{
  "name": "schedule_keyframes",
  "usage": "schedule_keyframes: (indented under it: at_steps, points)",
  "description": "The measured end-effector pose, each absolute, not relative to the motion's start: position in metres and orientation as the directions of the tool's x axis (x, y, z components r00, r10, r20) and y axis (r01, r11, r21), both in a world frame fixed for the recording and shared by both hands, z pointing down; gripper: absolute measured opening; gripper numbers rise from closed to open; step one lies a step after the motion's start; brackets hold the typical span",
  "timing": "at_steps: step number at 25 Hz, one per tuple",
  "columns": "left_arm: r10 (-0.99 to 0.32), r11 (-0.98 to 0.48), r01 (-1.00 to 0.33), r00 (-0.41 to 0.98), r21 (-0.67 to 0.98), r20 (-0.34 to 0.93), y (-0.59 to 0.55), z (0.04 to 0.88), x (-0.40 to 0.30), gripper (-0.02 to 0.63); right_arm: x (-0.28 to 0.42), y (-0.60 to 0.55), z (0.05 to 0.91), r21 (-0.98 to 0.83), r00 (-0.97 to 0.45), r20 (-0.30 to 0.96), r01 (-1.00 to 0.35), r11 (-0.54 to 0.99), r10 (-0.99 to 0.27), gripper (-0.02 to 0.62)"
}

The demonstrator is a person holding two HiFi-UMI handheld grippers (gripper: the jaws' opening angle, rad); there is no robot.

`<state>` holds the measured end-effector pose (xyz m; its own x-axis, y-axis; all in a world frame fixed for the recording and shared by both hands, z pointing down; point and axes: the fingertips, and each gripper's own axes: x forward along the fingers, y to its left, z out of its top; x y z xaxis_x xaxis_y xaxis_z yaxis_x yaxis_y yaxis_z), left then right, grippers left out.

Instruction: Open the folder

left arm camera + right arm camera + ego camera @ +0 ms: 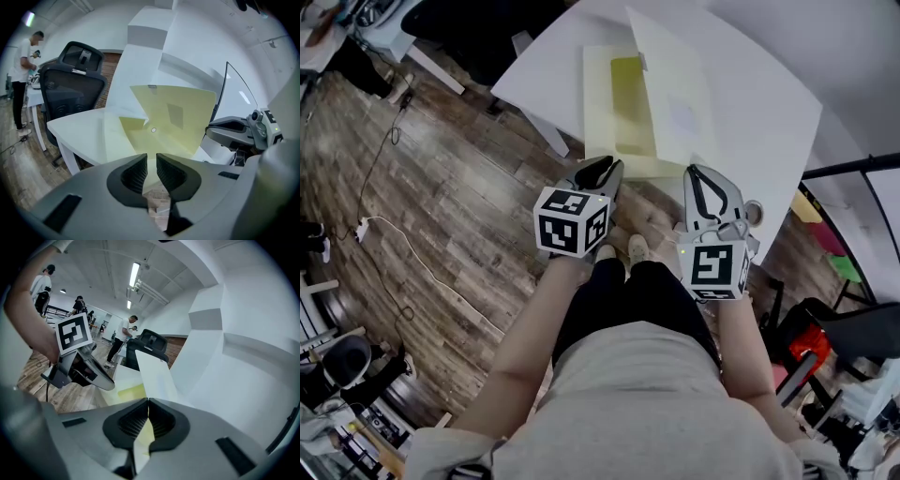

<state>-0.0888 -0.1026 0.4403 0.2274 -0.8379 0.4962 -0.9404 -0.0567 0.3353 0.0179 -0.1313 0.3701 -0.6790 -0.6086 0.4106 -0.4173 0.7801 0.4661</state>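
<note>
Jaws of the right gripper (148,401) were clamped on the edge of the raised cover (675,94). Jaws of the left gripper (151,157) stood slightly apart, empty. The white surface (759,103) stood on a wood-plank floor (441,187), with an office chair (70,89) beyond. The pale yellow folder (623,112) lay near its front edge, open.

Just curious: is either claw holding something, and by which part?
The right gripper pinches the folder's raised cover at its near edge; the left gripper holds nothing.

No legible text, brand or number anywhere. Only square coded markers (572,220) on cubes of left gripper (602,165) and right gripper (702,172). Folder (605,103) seemingly blank.
</note>
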Motion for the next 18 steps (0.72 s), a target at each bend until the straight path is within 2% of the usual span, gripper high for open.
schedule_keyframes:
  at_steps: [18]
  points:
    - [-0.763,-0.222,-0.931,0.351,0.29,0.544,-0.126,0.453,-0.022,0.075,0.07,-0.155,0.362,0.368,-0.616,0.361,-0.595,0.714,-0.7,0.021]
